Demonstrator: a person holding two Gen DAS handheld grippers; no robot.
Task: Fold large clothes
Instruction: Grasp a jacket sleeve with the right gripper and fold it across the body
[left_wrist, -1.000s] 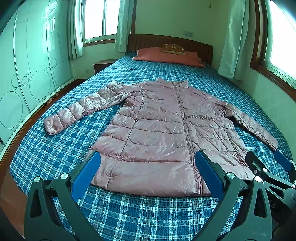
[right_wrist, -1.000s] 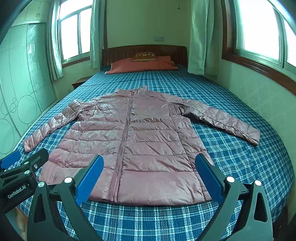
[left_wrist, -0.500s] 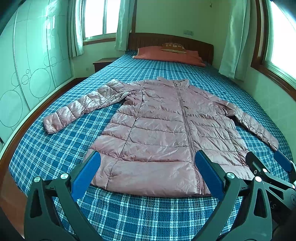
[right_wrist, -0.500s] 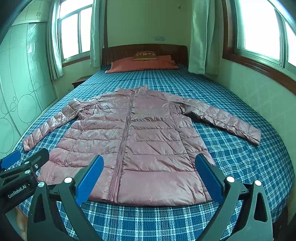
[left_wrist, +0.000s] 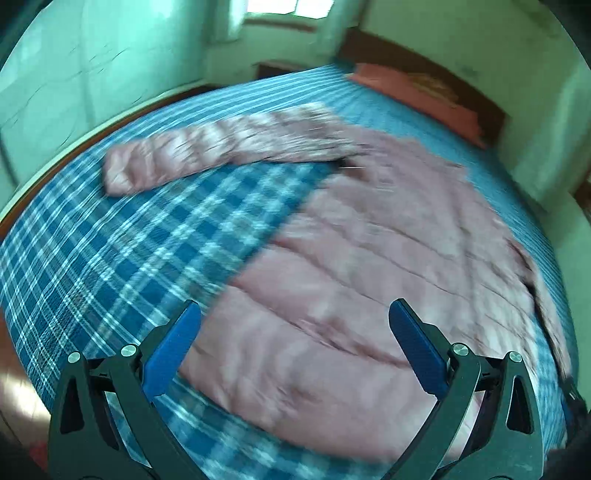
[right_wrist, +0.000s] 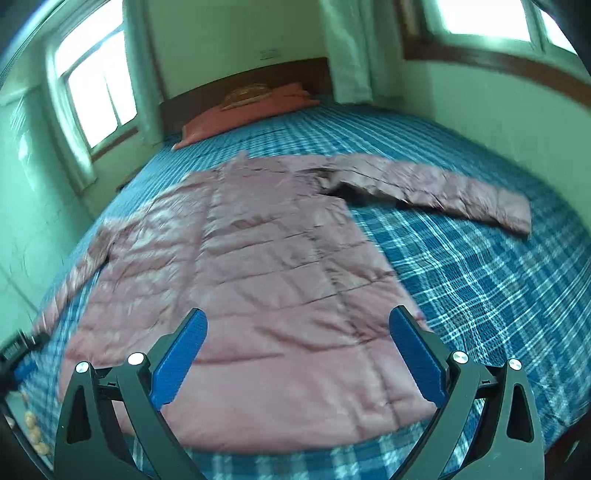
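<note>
While both views are smeared with blur, you can make out the pink quilted jacket (right_wrist: 266, 280) lying flat and front up on the blue plaid bedspread (right_wrist: 480, 280), with its hem towards you and its collar towards the headboard (right_wrist: 258, 79).

Your left gripper (left_wrist: 294, 347) has its blue-padded fingers (left_wrist: 171, 354) spread wide apart with nothing between them. It hangs over the jacket's lower left corner, the left pad above the plaid just beside the hem and the right pad above the pink fabric. From this view the jacket's left sleeve (left_wrist: 207, 155) stretches out across the spread towards the bed's left edge, lying away from the body of the coat. Whether the pads touch the cloth you cannot tell; the blur hides it.

Your right gripper (right_wrist: 298, 350) is likewise spread, holding nothing, over the lower right part of the jacket near the hem. Both of its pads sit above the pink fabric, the right one close to the jacket's side edge. The right sleeve (right_wrist: 436, 188) reaches out to the right over the plaid, angled slightly down, its cuff well apart from the body.

At the head of the bed an orange-red pillow (right_wrist: 251, 110) rests against the dark headboard, and windows (right_wrist: 99, 92) light the green walls.
</note>
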